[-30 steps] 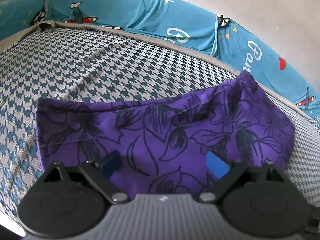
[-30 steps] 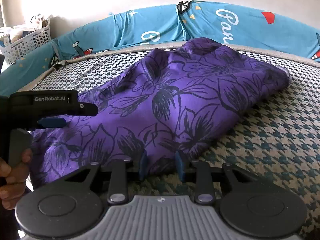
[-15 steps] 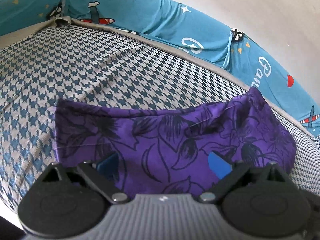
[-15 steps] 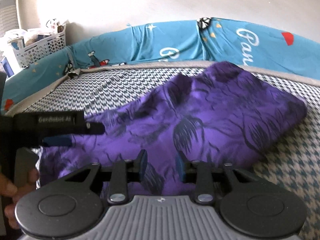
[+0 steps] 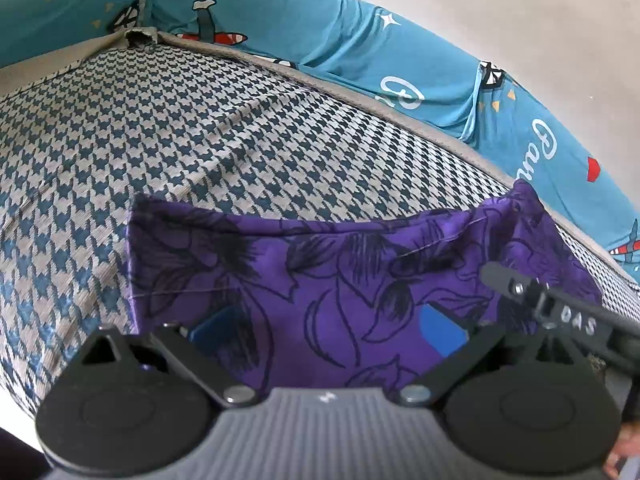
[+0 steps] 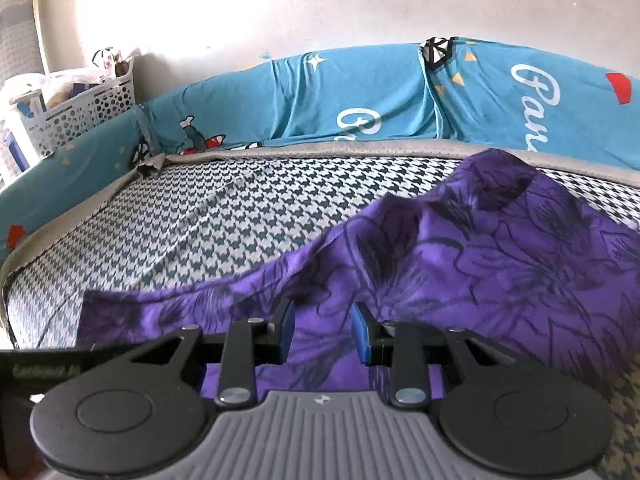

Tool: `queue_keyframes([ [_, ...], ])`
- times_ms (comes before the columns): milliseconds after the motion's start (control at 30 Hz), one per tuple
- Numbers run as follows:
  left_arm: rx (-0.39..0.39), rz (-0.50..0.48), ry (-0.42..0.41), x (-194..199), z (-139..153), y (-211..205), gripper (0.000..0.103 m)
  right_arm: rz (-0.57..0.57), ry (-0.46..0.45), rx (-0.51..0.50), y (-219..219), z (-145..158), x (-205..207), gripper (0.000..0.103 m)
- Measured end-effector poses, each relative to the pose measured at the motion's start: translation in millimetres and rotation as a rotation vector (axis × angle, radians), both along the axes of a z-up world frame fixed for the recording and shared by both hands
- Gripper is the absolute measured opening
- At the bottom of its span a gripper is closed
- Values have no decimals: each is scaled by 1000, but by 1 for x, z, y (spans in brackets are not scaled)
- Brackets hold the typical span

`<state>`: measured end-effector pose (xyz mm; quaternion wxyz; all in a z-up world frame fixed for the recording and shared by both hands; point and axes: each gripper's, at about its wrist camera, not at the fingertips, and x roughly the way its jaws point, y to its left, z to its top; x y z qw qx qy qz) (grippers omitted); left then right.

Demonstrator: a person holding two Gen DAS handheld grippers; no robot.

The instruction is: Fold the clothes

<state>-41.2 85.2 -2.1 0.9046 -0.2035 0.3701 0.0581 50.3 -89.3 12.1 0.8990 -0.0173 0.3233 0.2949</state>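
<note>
A purple garment with a black flower print (image 5: 360,280) lies on the houndstooth bed cover (image 5: 160,140). Its left edge shows in the left wrist view, and its bulk rises to the right in the right wrist view (image 6: 500,260). My left gripper (image 5: 328,328) hangs over its near part, open wide, with cloth spread between the blue pads (image 5: 440,332). My right gripper (image 6: 323,332) is over the garment's near middle. Its pads (image 6: 286,328) stand a narrow way apart, and cloth shows flat between and under them. The right gripper's body (image 5: 560,312) enters the left wrist view at the right.
A teal printed bumper (image 6: 360,100) walls the bed's far side and left side. A white perforated basket (image 6: 80,104) with items stands beyond the left corner. Bare houndstooth cover (image 6: 200,220) stretches left of and behind the garment. A hand (image 5: 624,452) shows at the lower right edge.
Both grippers have moved forward over the garment, so more bare cover shows to the left. The right gripper's body now appears in the left wrist view. Neither gripper's finger gap has changed.
</note>
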Motion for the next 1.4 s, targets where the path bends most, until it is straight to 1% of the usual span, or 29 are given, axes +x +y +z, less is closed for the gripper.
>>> queue_keyframes([
  [167, 12, 12, 3, 1, 0, 0, 100, 22, -1, 12, 11, 0, 18, 30],
  [400, 16, 19, 9, 2, -2, 1, 101, 48, 24, 29, 29, -5, 39, 30],
  [500, 34, 16, 15, 3, -4, 0, 102, 44, 41, 15, 36, -12, 50, 30],
  [700, 5, 23, 13, 2, -4, 4, 103, 14, 103, -8, 46, -29, 78, 29],
  [833, -10, 22, 15, 2, -4, 6, 103, 20, 92, -22, 54, -35, 85, 29],
  [1000, -19, 23, 17, 2, -5, 8, 103, 21, 104, -6, 55, -39, 92, 29],
  [1400, -13, 29, 17, -3, -4, 5, 103, 6, 99, 0, 57, -39, 90, 29],
])
